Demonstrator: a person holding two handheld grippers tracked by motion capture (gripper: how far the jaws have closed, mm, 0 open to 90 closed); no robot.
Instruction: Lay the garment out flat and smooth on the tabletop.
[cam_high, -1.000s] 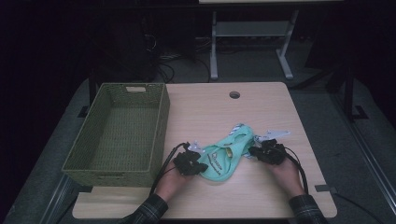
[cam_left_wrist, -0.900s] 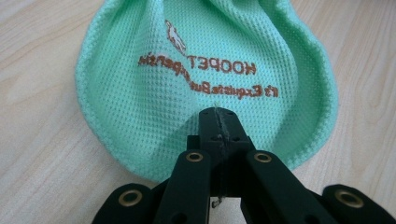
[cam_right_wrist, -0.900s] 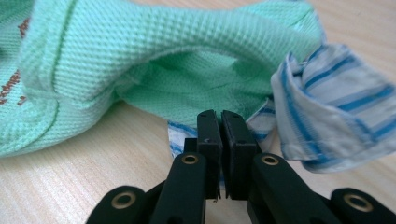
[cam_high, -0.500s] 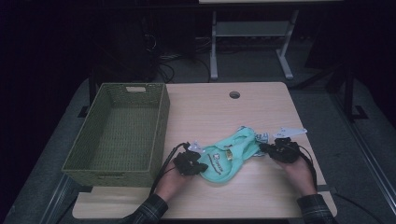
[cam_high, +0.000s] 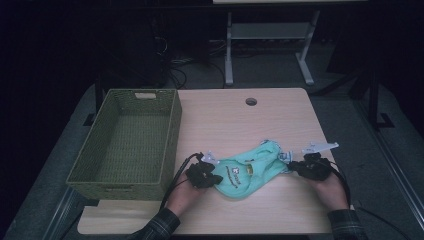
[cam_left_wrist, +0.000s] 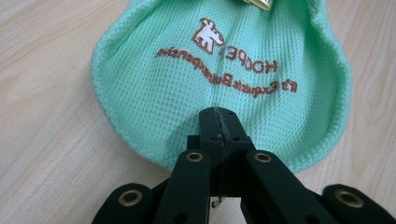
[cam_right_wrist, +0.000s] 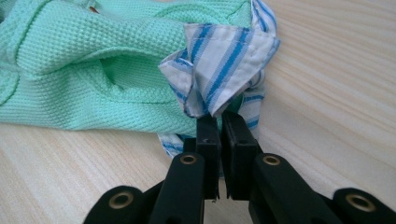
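a: centre of the table, the mint green knitted garment with brown lettering (cam_high: 248, 171) lies stretched between the two hands, well right of the woven green basket (cam_high: 131, 142)

b: left gripper (cam_left_wrist: 219, 122) is clamped tight on the green hem nearest the person, jaws pinched together on a thin fold of the knit

a: and the right gripper (cam_right_wrist: 219, 122) bites the blue and white striped collar piece (cam_right_wrist: 224, 70) at the far end, pads squeezing its bunched edge

b: that's my worry, it grips only a small tuck of striped cloth, so a harder pull outward could slide the collar free and the garment would slump back onto the pale wooden tabletop (cam_high: 235, 120)

a: same on the left, a shallow bite on stretchy knit

b: and if both hands lift unevenly the body could sag, drag on the wood and fold crooked

a: or catch the basket rim if swung that way
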